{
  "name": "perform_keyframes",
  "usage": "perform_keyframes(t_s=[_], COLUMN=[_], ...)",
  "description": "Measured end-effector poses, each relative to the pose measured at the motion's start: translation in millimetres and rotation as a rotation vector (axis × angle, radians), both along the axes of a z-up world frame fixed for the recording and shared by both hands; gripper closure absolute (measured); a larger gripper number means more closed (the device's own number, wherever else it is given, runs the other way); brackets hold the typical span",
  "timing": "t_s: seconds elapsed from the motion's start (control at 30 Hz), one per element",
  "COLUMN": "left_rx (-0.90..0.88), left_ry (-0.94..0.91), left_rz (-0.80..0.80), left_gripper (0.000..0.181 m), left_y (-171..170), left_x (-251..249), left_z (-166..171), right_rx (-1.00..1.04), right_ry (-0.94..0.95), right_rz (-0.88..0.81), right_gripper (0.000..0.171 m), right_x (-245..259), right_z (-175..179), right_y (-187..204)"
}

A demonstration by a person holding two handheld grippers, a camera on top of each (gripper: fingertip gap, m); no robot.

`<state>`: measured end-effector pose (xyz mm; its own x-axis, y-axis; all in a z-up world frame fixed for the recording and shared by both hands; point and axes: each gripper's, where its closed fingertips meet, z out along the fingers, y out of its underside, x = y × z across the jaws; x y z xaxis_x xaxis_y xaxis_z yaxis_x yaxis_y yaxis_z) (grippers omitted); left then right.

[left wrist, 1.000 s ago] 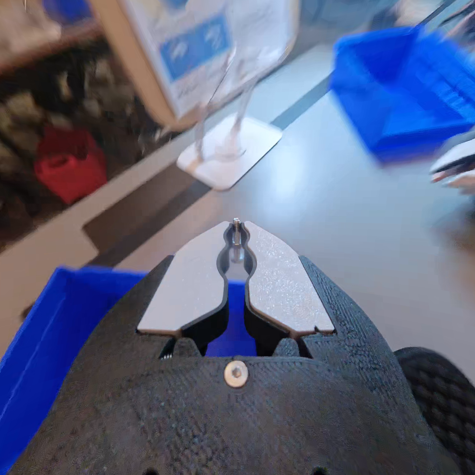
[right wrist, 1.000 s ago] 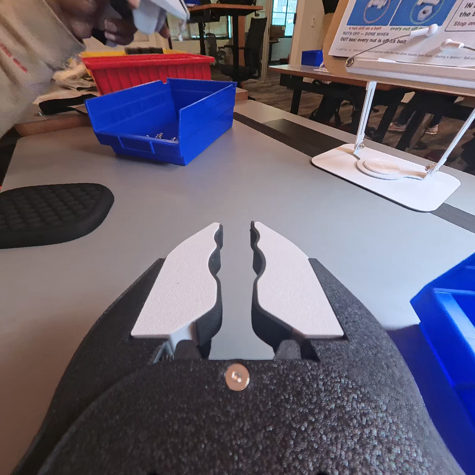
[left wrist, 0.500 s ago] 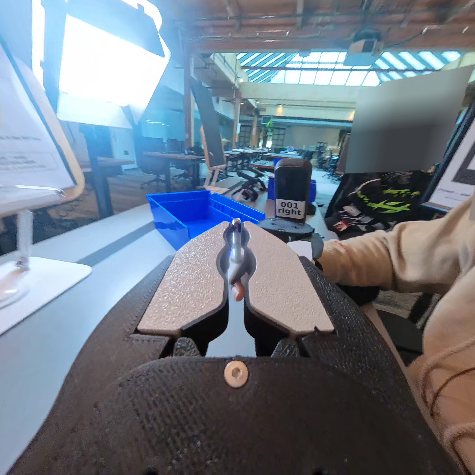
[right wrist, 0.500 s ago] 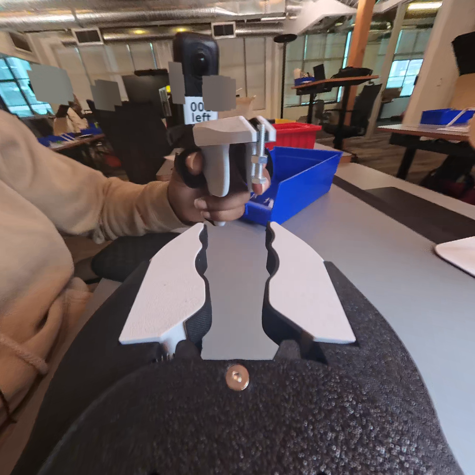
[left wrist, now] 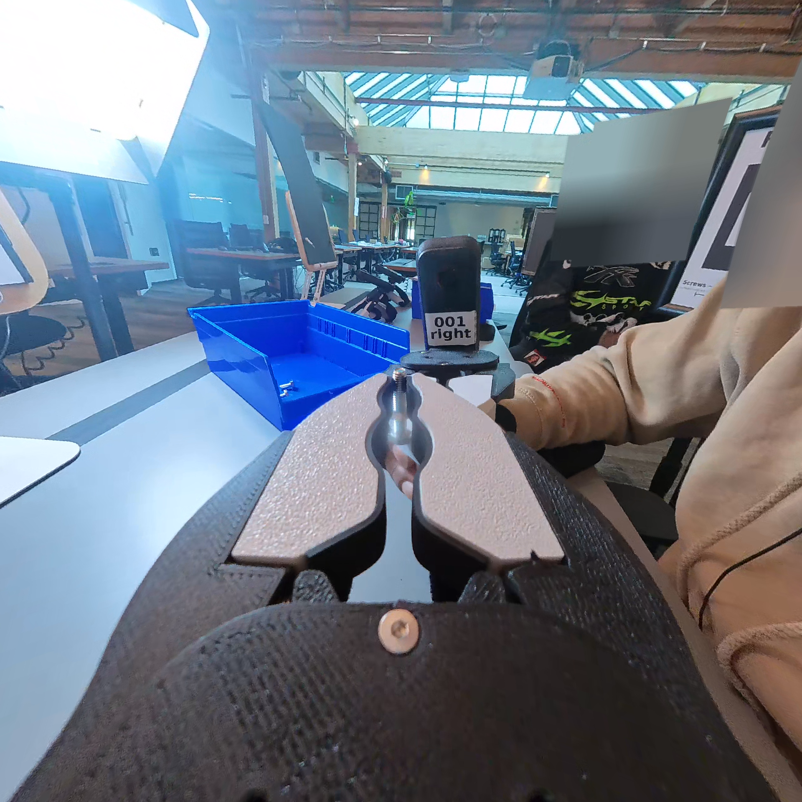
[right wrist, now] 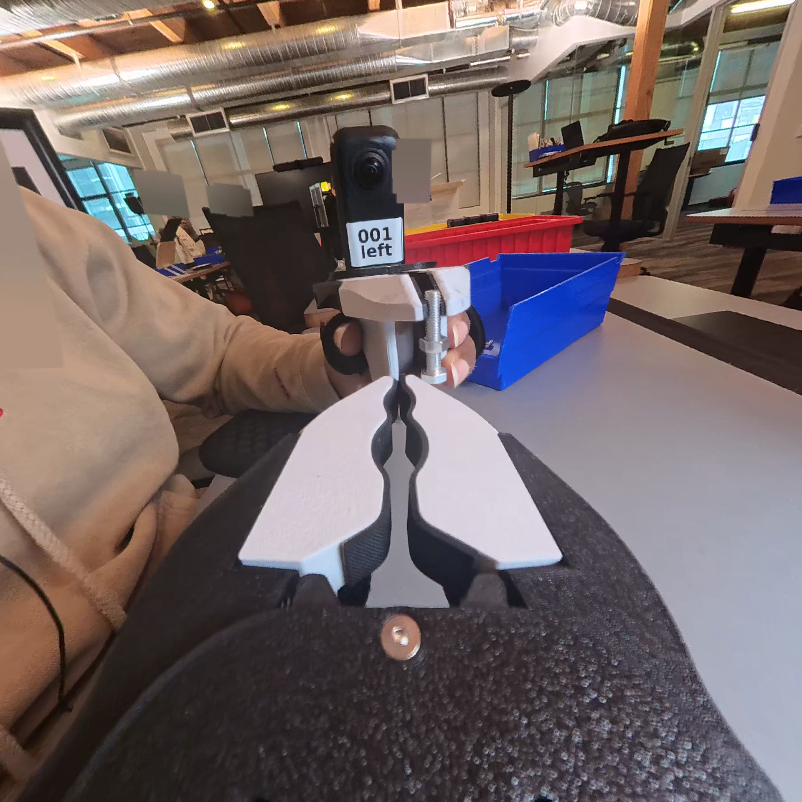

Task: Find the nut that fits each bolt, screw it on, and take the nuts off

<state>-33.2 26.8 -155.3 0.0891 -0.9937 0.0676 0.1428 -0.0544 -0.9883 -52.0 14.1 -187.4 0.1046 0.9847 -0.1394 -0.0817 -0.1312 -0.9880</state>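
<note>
My left gripper (left wrist: 398, 381) is shut on a silver bolt (left wrist: 397, 405) whose threaded end points forward past the fingertips. The right wrist view shows this gripper (right wrist: 427, 295) from the front. It grips the bolt (right wrist: 434, 321) by the upper thread, with a hex nut (right wrist: 432, 345) partway down and the head (right wrist: 435, 376) at the bottom. My right gripper (right wrist: 400, 384) is shut with nothing between its pads. Its tips sit just below and left of the bolt head. Its camera body (left wrist: 449, 295) faces me in the left wrist view.
A blue bin (left wrist: 304, 347) with loose bolts (left wrist: 286, 386) stands on the grey table (left wrist: 130, 455). Another blue bin (right wrist: 555, 304) stands behind the left gripper, with a red bin (right wrist: 490, 238) beyond it. A white stand base (left wrist: 26, 464) lies at the left. A person's beige sleeves hold both grippers. My left and right fingertips are right by each other.
Both grippers rose from the table and turned to face each other. The left kept hold of the bolt. The right jaws opened wide, then came together with nothing between them.
</note>
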Motion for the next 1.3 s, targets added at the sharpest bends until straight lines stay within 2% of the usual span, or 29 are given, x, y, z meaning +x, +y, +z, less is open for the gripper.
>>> perform_keyframes(t_s=[0.23,0.27,0.33,0.47,0.63,0.73,1.0,1.13,1.27,1.3], left_rx=[-0.028,-0.035,-0.046,-0.059,-0.055,-0.048,-0.030,-0.020,-0.015,-0.014], left_ry=[-0.035,-0.039,-0.050,-0.069,-0.055,-0.042,-0.029,-0.015,0.008,0.022], left_rz=[0.021,0.023,0.021,0.011,-0.019,-0.030,-0.005,-0.011,-0.028,-0.015], left_gripper=[0.176,0.176,0.176,0.176,0.176,0.176,0.176,0.161,0.168,0.175], left_y=[7.6,8.9,10.4,10.5,5.0,1.2,2.7,1.8,-1.4,0.4], left_x=[-5.7,-6.4,-7.5,-8.5,-3.0,0.4,1.9,3.5,5.5,5.9], left_z=[1.8,1.4,1.8,2.4,-3.0,-5.3,-7.2,-9.5,-13.3,-15.5], right_rx=[0.045,0.036,0.020,-0.005,-0.036,-0.009,0.024,0.037,0.044,0.046], right_ry=[-0.045,-0.041,-0.030,0.013,0.031,0.008,-0.015,-0.024,-0.081,-0.090], right_rz=[-0.093,-0.096,-0.098,-0.088,-0.082,-0.099,-0.112,-0.111,-0.090,-0.086], right_gripper=[0.171,0.159,0.147,0.140,0.143,0.161,0.161,0.161,0.161,0.161], right_x=[8.9,9.6,10.4,9.5,4.5,3.5,7.0,11.5,7.1,5.7], right_z=[-8.3,-7.3,-4.9,1.7,2.7,-0.9,-3.3,-4.1,-15.2,-17.3], right_y=[16.0,16.7,18.1,16.1,14.3,14.2,16.7,18.0,16.5,15.6])
